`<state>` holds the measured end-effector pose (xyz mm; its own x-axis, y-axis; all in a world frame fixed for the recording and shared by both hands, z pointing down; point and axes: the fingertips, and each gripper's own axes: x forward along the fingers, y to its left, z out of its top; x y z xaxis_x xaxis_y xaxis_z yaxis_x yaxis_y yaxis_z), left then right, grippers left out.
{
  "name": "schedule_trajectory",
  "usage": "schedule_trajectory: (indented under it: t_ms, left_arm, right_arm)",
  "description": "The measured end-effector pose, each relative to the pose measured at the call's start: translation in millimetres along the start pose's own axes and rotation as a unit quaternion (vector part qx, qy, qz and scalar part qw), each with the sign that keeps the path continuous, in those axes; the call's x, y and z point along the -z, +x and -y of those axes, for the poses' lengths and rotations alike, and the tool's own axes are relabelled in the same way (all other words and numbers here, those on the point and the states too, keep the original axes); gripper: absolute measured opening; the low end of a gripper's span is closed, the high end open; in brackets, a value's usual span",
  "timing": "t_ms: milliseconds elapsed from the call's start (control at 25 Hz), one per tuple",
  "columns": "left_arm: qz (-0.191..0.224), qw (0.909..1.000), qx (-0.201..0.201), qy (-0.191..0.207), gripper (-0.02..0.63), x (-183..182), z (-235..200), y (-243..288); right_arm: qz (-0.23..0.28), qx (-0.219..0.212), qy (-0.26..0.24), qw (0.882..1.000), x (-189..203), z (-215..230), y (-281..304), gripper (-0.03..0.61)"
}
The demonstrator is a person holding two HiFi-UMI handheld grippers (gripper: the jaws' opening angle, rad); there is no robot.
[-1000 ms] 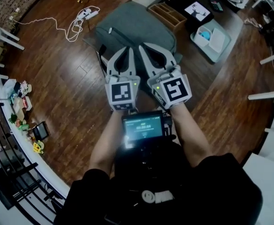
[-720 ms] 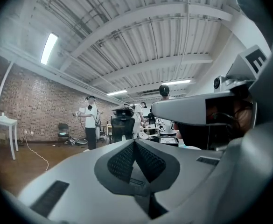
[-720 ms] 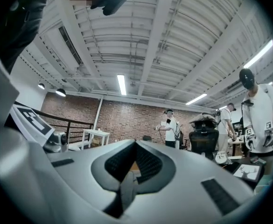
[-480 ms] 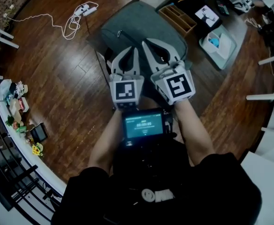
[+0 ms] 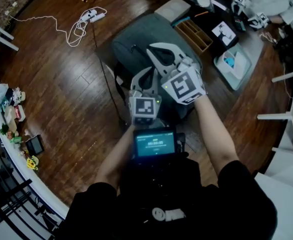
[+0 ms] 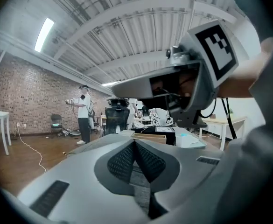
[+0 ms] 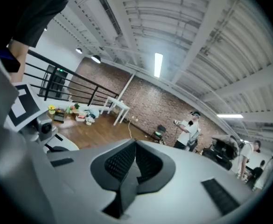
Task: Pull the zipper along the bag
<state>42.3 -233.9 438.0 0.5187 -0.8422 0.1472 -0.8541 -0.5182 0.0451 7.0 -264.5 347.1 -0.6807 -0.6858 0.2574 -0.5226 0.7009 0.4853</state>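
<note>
Barely started here: the soft grey fabric bag (image 5: 136, 31) sits on the wooden floor (image 5: 71, 84). My left hand-held gripper (image 5: 147, 73) and right hand-held gripper (image 5: 153, 48) hover over it, both clenched on nothing (zipper looks untouched). The whole pull is left.

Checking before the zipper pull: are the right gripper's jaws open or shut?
Shut and empty: the right gripper shows its tips touching in its own view, nothing between them.
</note>
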Motion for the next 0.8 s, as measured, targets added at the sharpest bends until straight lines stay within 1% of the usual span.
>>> schedule_trajectory:
  t_ms: [40,120,160,200,240,280,360,440,480,520,560,600,720,800]
  left_arm:
    - [-0.006,1.0,0.001,0.0,-0.002,5,0,4]
    - [-0.018,0.9998,0.002,0.0,-0.002,17,0,13]
    - [-0.026,0.9997,0.003,0.0,-0.002,22,0,17]
    - [-0.033,0.9994,0.003,-0.001,-0.002,28,1,20]
    - [-0.04,0.9992,0.004,-0.002,-0.002,34,2,23]
    - [-0.047,0.9989,0.005,-0.004,-0.002,41,3,26]
    - [-0.06,0.9981,0.002,-0.011,-0.002,54,3,30]
    - [-0.069,0.9973,-0.006,-0.024,-0.002,64,0,34]
    - [-0.072,0.997,-0.008,-0.029,-0.002,67,-1,36]
    - [-0.072,0.9969,-0.009,-0.031,-0.002,69,-2,38]
    - [-0.072,0.9969,-0.01,-0.031,-0.002,70,-3,40]
    - [-0.071,0.9969,-0.01,-0.031,-0.002,70,-4,42]
    - [-0.067,0.9969,-0.014,-0.038,-0.002,71,-9,47]
    - [-0.064,0.9969,-0.015,-0.043,-0.002,72,-11,50]
  right_arm:
    - [-0.012,-0.022,-0.013,1.0,6,-3,11,0.022]
    - [-0.043,-0.065,-0.05,0.996,22,-9,34,0.068]
    - [-0.062,-0.084,-0.08,0.991,32,-12,45,0.092]
    - [-0.081,-0.103,-0.118,0.984,42,-15,55,0.128]
    - [-0.098,-0.121,-0.16,0.975,52,-18,65,0.143]
    - [-0.111,-0.138,-0.2,0.964,62,-21,75,0.143]
    - [-0.128,-0.174,-0.266,0.94,82,-31,94,0.164]
    - [-0.143,-0.214,-0.314,0.914,102,-44,110,0.166]
    - [-0.151,-0.234,-0.329,0.902,112,-49,117,0.166]
    - [-0.162,-0.252,-0.337,0.893,122,-52,124,0.179]
    - [-0.174,-0.267,-0.338,0.885,132,-54,130,0.202]
    - [-0.189,-0.281,-0.331,0.881,141,-54,134,0.216]
    - [-0.226,-0.324,-0.277,0.876,162,-55,143,0.215]
    - [-0.235,-0.351,-0.258,0.869,169,-56,145,0.207]
